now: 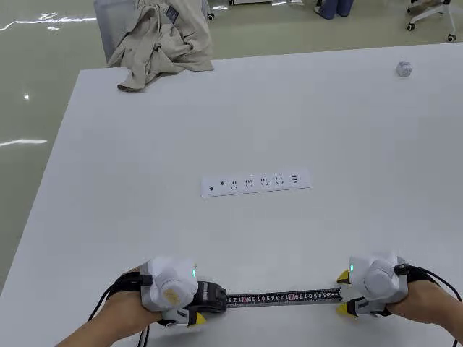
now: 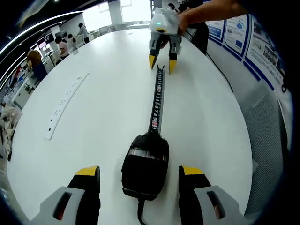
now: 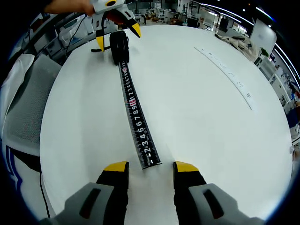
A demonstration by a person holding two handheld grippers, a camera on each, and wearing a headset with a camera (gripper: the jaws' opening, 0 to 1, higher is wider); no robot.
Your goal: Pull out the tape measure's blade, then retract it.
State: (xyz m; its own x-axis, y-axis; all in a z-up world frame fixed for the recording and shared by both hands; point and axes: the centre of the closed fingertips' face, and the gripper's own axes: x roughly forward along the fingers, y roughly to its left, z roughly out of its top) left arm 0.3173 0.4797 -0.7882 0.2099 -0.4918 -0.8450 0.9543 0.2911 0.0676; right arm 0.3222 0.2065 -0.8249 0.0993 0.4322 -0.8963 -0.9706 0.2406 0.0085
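flanking rigid case (image 2: 145,161), left gripper (image 2: 139,171) agape | right gripper (image 3: 151,167) agape behind blade (image 3: 135,115) tip | blade likely thin, springy: pinch its hook end

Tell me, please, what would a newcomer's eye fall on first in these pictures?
The black tape measure lies near the front edge of the white table, its blade drawn out flat toward the right gripper. The left gripper, open, straddles the case; the right gripper, open, straddles the blade's tip. A white power strip lies mid-table.
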